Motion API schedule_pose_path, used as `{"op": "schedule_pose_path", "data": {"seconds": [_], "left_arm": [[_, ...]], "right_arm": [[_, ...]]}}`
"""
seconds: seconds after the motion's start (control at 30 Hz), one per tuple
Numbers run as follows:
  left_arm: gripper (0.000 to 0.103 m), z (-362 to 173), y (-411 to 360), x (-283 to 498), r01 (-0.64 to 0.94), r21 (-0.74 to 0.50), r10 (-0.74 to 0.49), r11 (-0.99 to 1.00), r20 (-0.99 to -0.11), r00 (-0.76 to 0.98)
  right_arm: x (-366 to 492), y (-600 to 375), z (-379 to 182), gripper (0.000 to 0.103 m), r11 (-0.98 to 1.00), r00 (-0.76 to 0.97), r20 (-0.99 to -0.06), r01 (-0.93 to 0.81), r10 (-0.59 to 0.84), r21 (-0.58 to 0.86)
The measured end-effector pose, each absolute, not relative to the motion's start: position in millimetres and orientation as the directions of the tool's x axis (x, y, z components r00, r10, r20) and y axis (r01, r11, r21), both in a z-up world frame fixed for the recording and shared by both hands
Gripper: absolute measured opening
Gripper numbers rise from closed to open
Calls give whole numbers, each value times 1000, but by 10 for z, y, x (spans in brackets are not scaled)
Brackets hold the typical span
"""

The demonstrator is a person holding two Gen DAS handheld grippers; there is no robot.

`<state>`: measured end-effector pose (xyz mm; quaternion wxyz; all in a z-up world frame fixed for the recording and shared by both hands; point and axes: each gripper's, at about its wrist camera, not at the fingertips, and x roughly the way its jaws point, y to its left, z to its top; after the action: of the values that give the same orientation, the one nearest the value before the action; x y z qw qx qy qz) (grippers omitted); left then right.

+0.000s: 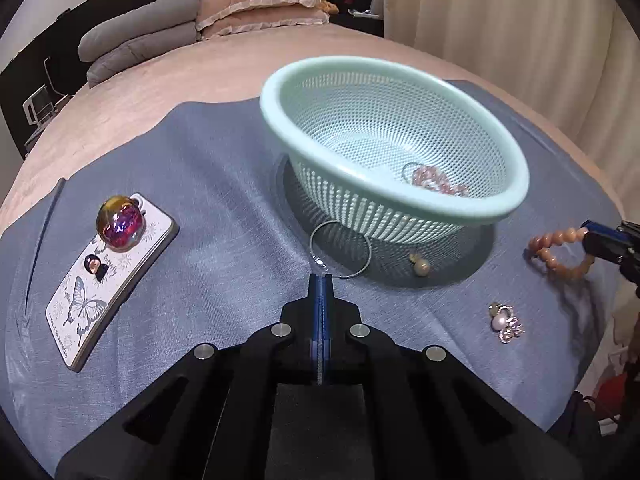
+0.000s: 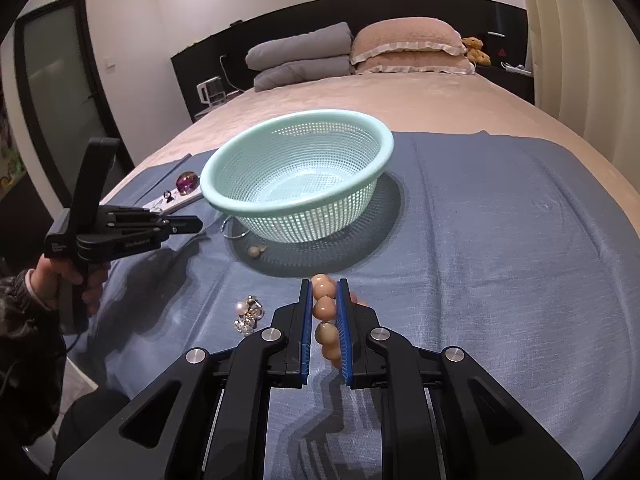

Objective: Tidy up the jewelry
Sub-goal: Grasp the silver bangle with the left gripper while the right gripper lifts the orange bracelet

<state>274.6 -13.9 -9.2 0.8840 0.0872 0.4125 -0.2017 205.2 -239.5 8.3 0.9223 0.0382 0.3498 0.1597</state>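
Note:
My left gripper (image 1: 321, 277) is shut, its tips pinching the near edge of a thin silver hoop (image 1: 340, 250) at its small clasp, right beside the foot of the mint green mesh basket (image 1: 276, 108). In the right wrist view that gripper (image 2: 198, 222) points at the hoop (image 2: 235, 229) by the basket (image 2: 296, 117). My right gripper (image 2: 324, 282) is shut on a peach bead bracelet (image 2: 323, 307), which hangs between the blue pads. From the left wrist view the bracelet (image 1: 558, 256) dangles from the right gripper (image 1: 596, 240). A pink bead bracelet (image 1: 438, 183) lies in the basket.
On the blue cloth (image 2: 500, 240) lie a pearl earring (image 1: 420, 267) under the basket's rim and a pearl and crystal cluster (image 1: 506, 322). A white butterfly card (image 1: 92, 304) at the left carries an iridescent ball (image 1: 120, 222). Pillows (image 2: 408, 46) lie at the bed's far end.

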Motion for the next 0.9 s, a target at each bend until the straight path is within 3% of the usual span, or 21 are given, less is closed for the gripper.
{"op": "schedule_pose_path", "data": {"seconds": [0.1,0.47,0.5,0.6,0.63,0.77,0.9], "left_arm": [[33,-70,-269,2775,448,30,-269,894,-763,587],[45,-305,-497,3054,525,71,-266,848,-800,538],[50,-302,-499,3062,529,67,-274,846,-797,538],[77,-325,-536,3085,519,103,-248,849,-789,562],[79,-343,-542,3099,514,112,-240,850,-786,569],[80,-414,-480,3163,514,57,-279,856,-786,551],[57,-402,-448,3217,470,77,-242,879,-778,580]], "right_arm": [[2051,-2360,76,11,944,699,-636,-277,327,181],[2100,-2500,94,11,945,695,-641,-257,326,202],[2107,-2508,88,11,946,695,-641,-256,325,202],[2123,-2504,72,11,945,692,-645,-257,325,201],[2134,-2502,72,11,945,690,-645,-259,327,202],[2169,-2486,55,11,942,687,-646,-264,334,206],[2170,-2481,26,11,944,687,-647,-258,330,208]]}}
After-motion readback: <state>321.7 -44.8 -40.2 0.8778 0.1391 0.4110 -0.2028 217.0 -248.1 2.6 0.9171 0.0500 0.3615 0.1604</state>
